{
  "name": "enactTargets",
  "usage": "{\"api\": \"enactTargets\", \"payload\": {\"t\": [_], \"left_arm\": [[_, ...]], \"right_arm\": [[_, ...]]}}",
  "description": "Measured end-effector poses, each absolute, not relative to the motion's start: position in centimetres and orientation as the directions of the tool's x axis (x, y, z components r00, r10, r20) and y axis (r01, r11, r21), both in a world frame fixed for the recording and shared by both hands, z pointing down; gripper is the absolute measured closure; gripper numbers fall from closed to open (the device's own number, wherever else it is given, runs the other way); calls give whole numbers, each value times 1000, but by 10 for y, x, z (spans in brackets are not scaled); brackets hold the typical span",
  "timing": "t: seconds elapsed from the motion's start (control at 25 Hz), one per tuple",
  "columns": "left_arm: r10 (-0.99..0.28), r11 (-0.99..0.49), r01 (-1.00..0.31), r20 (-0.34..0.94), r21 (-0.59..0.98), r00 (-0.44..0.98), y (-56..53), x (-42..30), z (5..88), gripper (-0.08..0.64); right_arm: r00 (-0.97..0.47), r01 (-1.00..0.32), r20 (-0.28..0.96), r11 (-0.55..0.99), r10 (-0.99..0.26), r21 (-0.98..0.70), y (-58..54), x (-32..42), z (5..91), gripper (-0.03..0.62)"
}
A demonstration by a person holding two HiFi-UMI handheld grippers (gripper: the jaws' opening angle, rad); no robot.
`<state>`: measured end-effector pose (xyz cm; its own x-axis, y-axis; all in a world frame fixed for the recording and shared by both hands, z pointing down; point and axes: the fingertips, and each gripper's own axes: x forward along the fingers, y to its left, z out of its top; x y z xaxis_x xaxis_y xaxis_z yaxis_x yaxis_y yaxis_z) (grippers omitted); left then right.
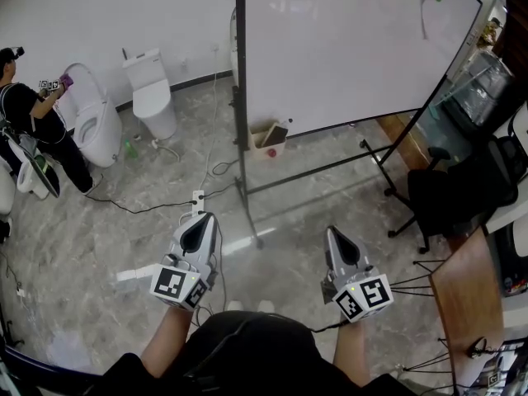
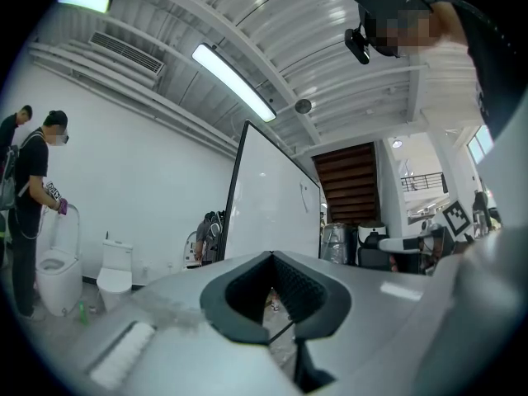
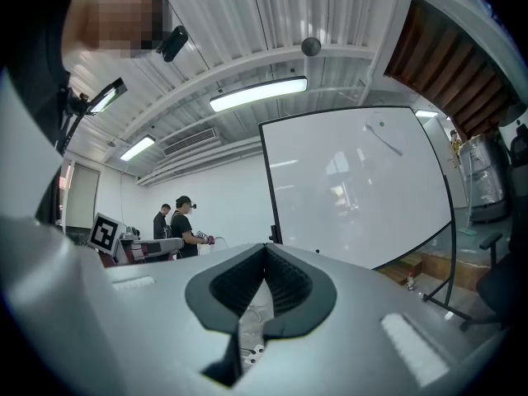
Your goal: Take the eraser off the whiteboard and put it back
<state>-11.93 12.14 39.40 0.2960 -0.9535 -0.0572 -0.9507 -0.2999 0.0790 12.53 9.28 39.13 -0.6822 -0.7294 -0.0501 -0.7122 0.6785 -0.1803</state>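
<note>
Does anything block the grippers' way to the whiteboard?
Nothing visible does: the left gripper and right gripper face the whiteboard across the floor; only its stand's foot lies low between. The eraser cannot be made out.

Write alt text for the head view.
The left gripper and right gripper, both shut and empty, point across a marble floor toward a whiteboard on a stand. At far left a person stands by a toilet.
</note>
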Motion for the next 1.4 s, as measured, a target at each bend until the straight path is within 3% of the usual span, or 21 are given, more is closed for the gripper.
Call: {"api": "enactTargets", "payload": {"t": [0.6,0.96,1.4], "left_arm": [[-970,-244,-964,-39,104,241,125,-97,402,557],[-976,-219,-971,-24,99,217,115,-119,413,557],[-945,-328,-942,-39,72,326,44,-130,406,557]], "right_arm": [[-731,-663,-43,723,-682,-197,83,137,404,583],[-753,-640,-32,743,-657,-195,66,114,408,583],[-720,-678,-28,712,-693,-183,17,84,402,583]]}}
